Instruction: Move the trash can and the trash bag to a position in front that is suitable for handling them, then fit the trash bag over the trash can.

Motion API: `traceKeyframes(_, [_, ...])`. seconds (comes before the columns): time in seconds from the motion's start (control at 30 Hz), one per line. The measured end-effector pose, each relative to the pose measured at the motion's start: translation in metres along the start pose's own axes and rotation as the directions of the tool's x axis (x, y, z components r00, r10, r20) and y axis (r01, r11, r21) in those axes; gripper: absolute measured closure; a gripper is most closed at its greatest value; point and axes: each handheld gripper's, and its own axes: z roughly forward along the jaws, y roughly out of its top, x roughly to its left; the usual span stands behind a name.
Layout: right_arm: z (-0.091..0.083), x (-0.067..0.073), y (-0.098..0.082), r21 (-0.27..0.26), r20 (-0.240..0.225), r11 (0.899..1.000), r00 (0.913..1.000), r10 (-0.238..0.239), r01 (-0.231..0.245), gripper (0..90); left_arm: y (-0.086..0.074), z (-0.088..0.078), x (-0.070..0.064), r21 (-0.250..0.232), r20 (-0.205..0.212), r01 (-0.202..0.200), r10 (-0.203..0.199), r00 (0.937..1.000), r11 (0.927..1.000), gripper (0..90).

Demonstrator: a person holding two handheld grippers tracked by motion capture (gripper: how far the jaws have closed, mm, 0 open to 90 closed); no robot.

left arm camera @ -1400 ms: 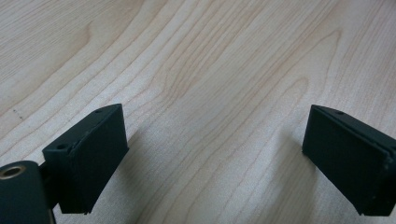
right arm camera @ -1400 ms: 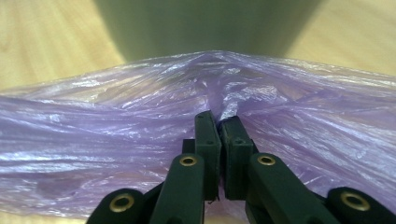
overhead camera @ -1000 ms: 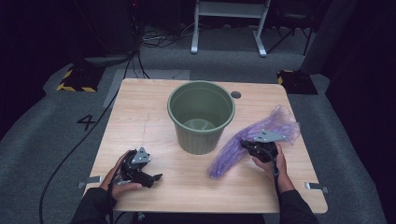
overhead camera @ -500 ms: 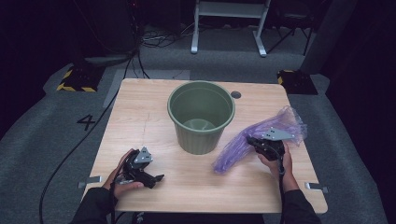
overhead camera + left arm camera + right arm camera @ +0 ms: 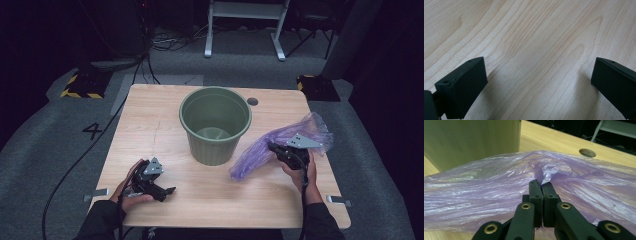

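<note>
A: What differs from a second ago?

B: The purple plastic bag (image 5: 280,145) has drifted a little toward the table's right edge with the right gripper (image 5: 272,148); its crumpled bulk now bunches behind the hand. The left gripper (image 5: 170,190) lies as it did.

A: How do the hands sit?

B: The right hand (image 5: 300,170) holds its gripper low, pointing left toward the green bin (image 5: 215,125), jaws pressed together and pinching a fold of bag film (image 5: 541,173). The left hand (image 5: 131,187) rests on the wooden table (image 5: 150,115), jaws spread wide over bare wood (image 5: 536,50).

A: Room to move?

B: The bag's tail lies just beside the bin's base. Bare tabletop stretches between the hands; the bag's right end nears the edge.
</note>
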Motion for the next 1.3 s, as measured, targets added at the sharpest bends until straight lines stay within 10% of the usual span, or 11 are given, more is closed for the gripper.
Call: traceKeyframes(1.3, [-0.049,0.005,0.061,-0.191,-0.023,0.978,0.9961,-0.086,0.08,88.5,0.002,0.001,0.005,0.002,0.035,-0.036,0.036,0.9988,0.9994,0.0])
